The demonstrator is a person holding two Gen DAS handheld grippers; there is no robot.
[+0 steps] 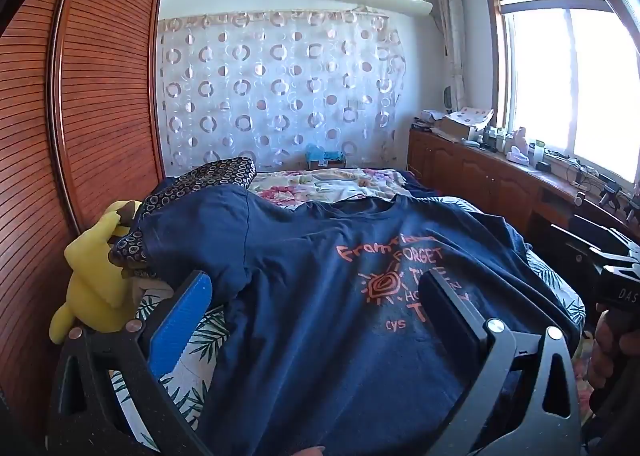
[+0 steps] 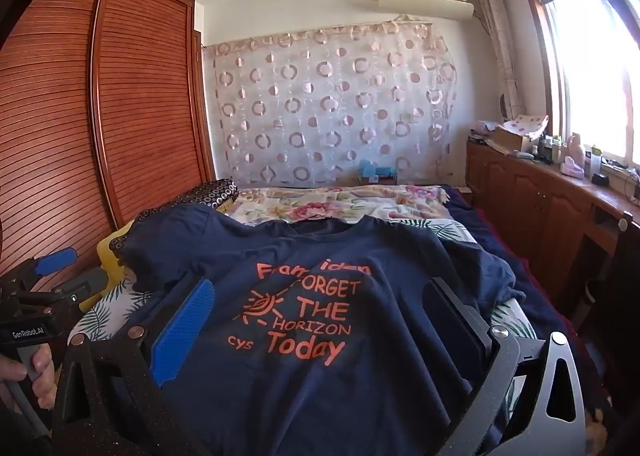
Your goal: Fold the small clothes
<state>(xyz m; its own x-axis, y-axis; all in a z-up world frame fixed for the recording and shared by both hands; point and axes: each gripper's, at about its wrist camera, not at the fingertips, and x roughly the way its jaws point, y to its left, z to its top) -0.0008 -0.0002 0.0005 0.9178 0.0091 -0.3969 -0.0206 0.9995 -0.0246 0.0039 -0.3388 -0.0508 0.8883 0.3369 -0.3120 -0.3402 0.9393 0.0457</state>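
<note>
A navy T-shirt (image 1: 320, 296) with orange lettering lies spread face up on the bed, collar toward the far wall. Its left sleeve drapes over a pillow. My left gripper (image 1: 316, 276) hovers open over the shirt's lower left part, blue pad on the left finger, with nothing between its fingers. My right gripper (image 2: 320, 284) hovers open over the same T-shirt (image 2: 312, 336), its fingers on either side of the print and nothing held. Hands hold both handles, and the right gripper's handle (image 1: 620, 292) shows at the edge of the left wrist view.
A yellow plush toy (image 1: 92, 284) and a dark ring-patterned pillow (image 1: 216, 176) sit at the bed's left side by the wooden wardrobe (image 1: 100, 96). A floral quilt (image 2: 340, 208) lies beyond the shirt. A cluttered wooden cabinet (image 2: 540, 192) runs along the right under the window.
</note>
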